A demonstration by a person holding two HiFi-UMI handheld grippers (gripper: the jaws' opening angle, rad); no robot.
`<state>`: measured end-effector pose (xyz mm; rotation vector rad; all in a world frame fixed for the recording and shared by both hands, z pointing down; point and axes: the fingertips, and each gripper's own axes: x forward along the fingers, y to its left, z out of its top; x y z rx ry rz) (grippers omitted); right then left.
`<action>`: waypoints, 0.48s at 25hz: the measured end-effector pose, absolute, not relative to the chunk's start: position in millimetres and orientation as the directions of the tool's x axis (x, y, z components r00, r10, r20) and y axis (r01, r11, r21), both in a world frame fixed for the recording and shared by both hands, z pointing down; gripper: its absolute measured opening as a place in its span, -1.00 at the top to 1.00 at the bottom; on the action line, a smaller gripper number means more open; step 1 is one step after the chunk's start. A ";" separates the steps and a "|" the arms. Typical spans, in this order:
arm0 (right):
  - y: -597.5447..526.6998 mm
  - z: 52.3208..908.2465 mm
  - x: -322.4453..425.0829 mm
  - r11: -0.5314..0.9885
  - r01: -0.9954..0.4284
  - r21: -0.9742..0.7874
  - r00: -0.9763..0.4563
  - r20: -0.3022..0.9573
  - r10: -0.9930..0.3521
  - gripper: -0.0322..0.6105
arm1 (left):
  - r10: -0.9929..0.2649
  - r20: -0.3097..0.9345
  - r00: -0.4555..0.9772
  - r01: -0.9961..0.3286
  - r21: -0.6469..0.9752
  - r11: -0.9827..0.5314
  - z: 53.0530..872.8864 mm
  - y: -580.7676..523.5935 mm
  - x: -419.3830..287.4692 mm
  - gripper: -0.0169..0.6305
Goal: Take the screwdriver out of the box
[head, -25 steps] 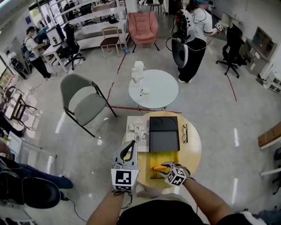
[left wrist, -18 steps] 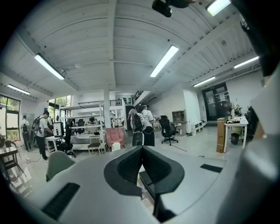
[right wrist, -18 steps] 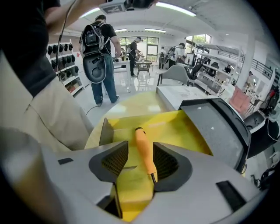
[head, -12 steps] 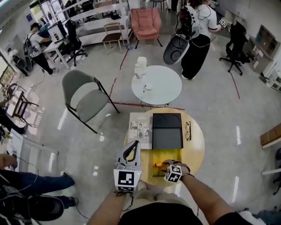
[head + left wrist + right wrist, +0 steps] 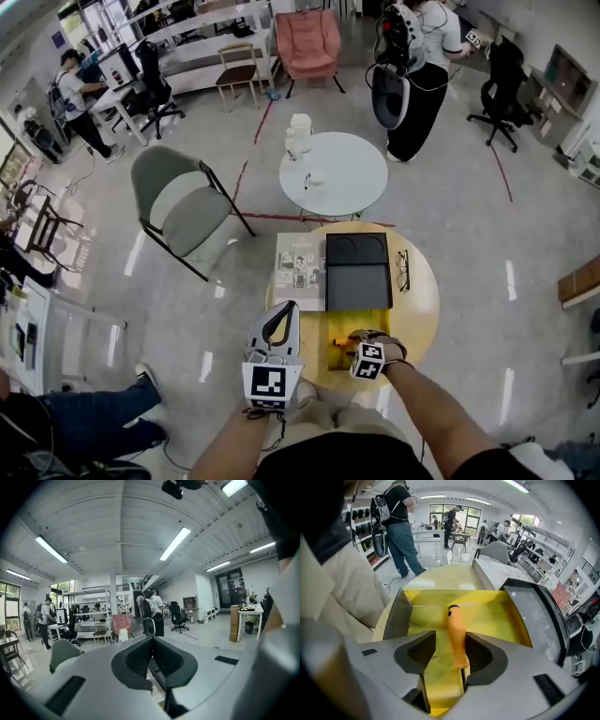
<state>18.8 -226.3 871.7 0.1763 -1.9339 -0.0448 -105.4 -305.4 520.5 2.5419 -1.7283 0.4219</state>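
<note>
To the left, left gripper (image 5: 152, 639) clenched on nothing, kept beside the yellow box (image 5: 501, 616), probably to leave room. Further right, right gripper (image 5: 451, 638) tilted down into the box, jaws just opened wide, astride the orange screwdriver (image 5: 456, 632) without pressing. Lying flat inside, long axis along the jaws, shaft toward the gripper.

Screwdriver (image 5: 457, 632) in box (image 5: 501, 613) on table (image 5: 419, 309)

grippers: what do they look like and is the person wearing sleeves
Both the left gripper and right gripper have pale grey moulded bodies with black ribbed pads, and each carries a white cube printed with black square markers. No sleeves cover the forearms.
</note>
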 end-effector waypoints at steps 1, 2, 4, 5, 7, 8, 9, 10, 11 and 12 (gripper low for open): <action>-227.1 871.5 20.0 0.985 -0.111 0.130 -0.347 0.924 -0.161 0.25 | -0.907 0.247 0.342 -0.918 -0.120 -0.379 521.3 -303.4 -106.1 0.91; -229.2 871.9 21.8 0.981 -0.125 0.148 -0.338 0.924 -0.182 0.51 | -0.906 0.249 0.342 -0.917 -0.121 -0.380 522.0 -301.5 -106.6 0.91; -233.3 871.5 23.7 0.975 -0.146 0.168 -0.320 0.924 -0.208 0.52 | -0.906 0.250 0.342 -0.917 -0.123 -0.380 522.6 -297.7 -107.6 0.91; -233.2 869.3 22.4 0.975 -0.144 0.171 -0.318 0.925 -0.209 0.53 | -0.905 0.252 0.341 -0.917 -0.124 -0.380 522.7 -295.5 -108.4 0.91; -230.6 861.8 17.4 0.977 -0.118 0.179 -0.321 0.924 -0.208 0.53 | -0.906 0.255 0.339 -0.917 -0.126 -0.378 522.9 -290.7 -110.5 0.91; -229.2 860.1 16.5 0.977 -0.109 0.185 -0.323 0.923 -0.211 0.53 | -0.906 0.256 0.337 -0.917 -0.127 -0.377 522.8 -288.8 -111.5 0.91; -228.2 860.6 17.4 0.976 -0.109 0.191 -0.323 0.921 -0.217 0.53 | -0.906 0.256 0.336 -0.917 -0.130 -0.376 522.4 -287.0 -112.6 0.91; -227.2 860.9 19.2 0.974 -0.120 0.194 -0.326 0.919 -0.223 0.53 | -0.907 0.256 0.334 -0.917 -0.133 -0.375 522.0 -285.5 -113.7 0.91; -226.3 859.3 20.5 0.971 -0.137 0.196 -0.333 0.914 -0.231 0.53 | -0.908 0.255 0.332 -0.918 -0.134 -0.374 521.4 -284.1 -115.0 0.91; -225.5 857.1 22.1 0.967 -0.158 0.198 -0.342 0.908 -0.241 0.53 | -0.909 0.253 0.330 -0.919 -0.135 -0.371 520.6 -283.0 -116.3 0.91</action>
